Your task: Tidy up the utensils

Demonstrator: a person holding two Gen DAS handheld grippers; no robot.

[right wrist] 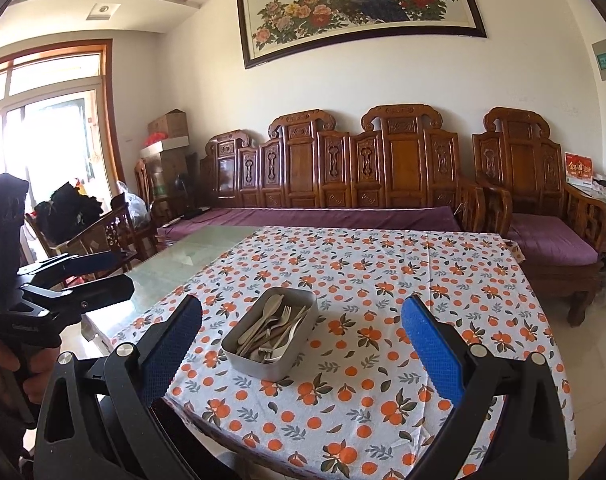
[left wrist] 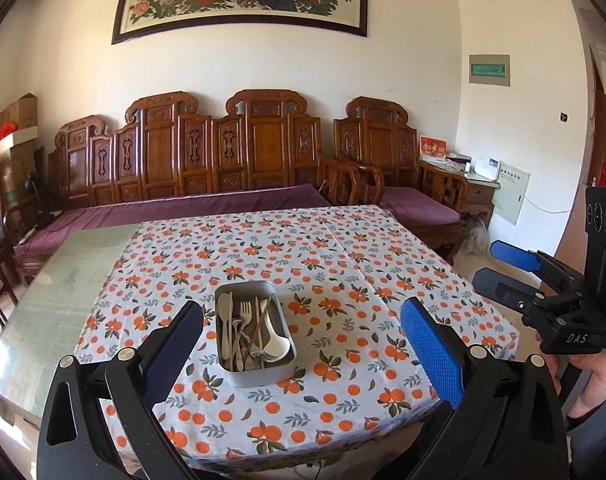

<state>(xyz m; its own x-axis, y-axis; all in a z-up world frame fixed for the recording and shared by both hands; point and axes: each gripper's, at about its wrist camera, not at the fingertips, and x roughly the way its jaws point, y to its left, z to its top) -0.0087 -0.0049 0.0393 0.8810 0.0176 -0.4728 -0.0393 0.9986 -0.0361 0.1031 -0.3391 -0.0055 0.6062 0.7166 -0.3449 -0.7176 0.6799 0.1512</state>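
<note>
A grey metal tray sits on the orange-patterned tablecloth. It holds several mixed utensils: forks, a knife, chopsticks and a white spoon. It also shows in the right wrist view, with the utensils piled inside. My left gripper is open and empty, held above the near table edge with the tray between its fingers in view. My right gripper is open and empty, to the right of the tray. Each gripper shows in the other's view: the right gripper and the left gripper.
The cloth covers the right part of a glass-topped table. A carved wooden sofa with purple cushions stands behind it. An armchair is at the right. Chairs and boxes stand at the left.
</note>
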